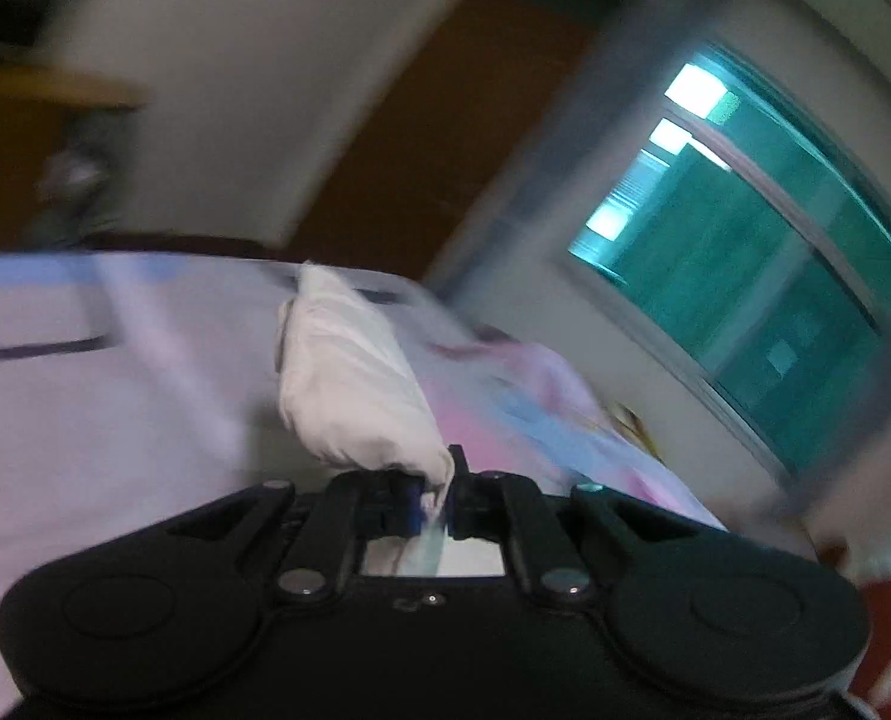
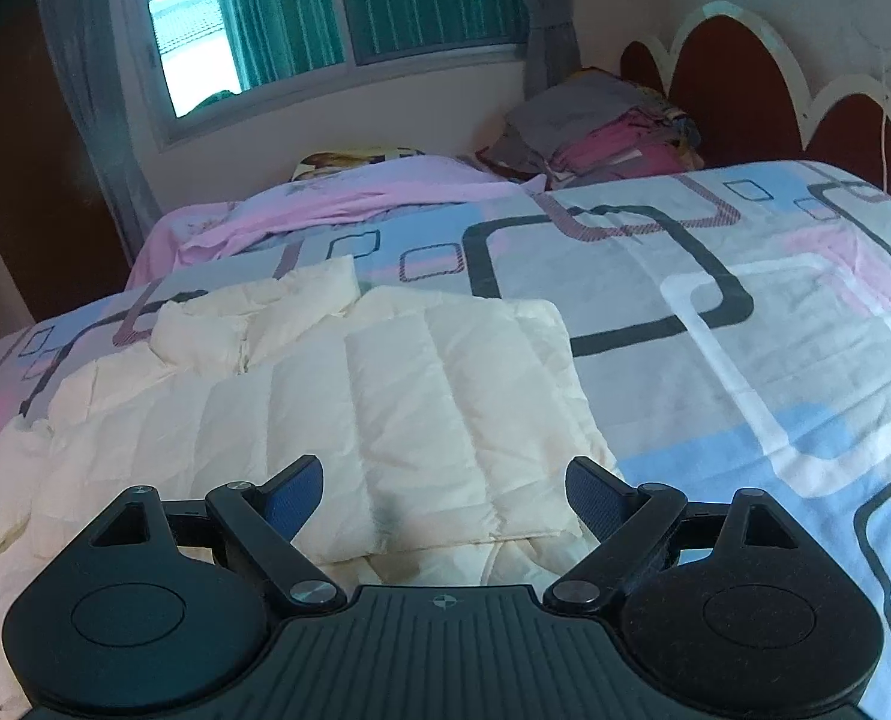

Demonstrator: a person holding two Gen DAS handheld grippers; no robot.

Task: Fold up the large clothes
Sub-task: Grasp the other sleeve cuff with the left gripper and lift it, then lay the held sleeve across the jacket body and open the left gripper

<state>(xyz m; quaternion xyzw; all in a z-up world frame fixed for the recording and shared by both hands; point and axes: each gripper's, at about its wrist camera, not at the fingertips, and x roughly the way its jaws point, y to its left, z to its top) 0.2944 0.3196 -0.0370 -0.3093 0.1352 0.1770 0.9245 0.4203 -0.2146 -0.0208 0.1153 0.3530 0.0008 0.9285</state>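
A cream quilted puffer jacket (image 2: 349, 396) lies spread on the bed, collar toward the far left, its right side folded over the middle. My right gripper (image 2: 445, 492) is open and empty, hovering over the jacket's near hem. In the blurred left wrist view, my left gripper (image 1: 439, 492) is shut on a cream part of the jacket (image 1: 349, 378), which hangs stretched away from the fingers above the bed.
The bed has a patterned cover (image 2: 715, 312) of grey, pink and blue squares. A pink sheet (image 2: 349, 198) and a pile of folded clothes (image 2: 601, 132) lie at the far side by the red headboard (image 2: 721, 72). A curtained window (image 2: 337, 6) is behind.
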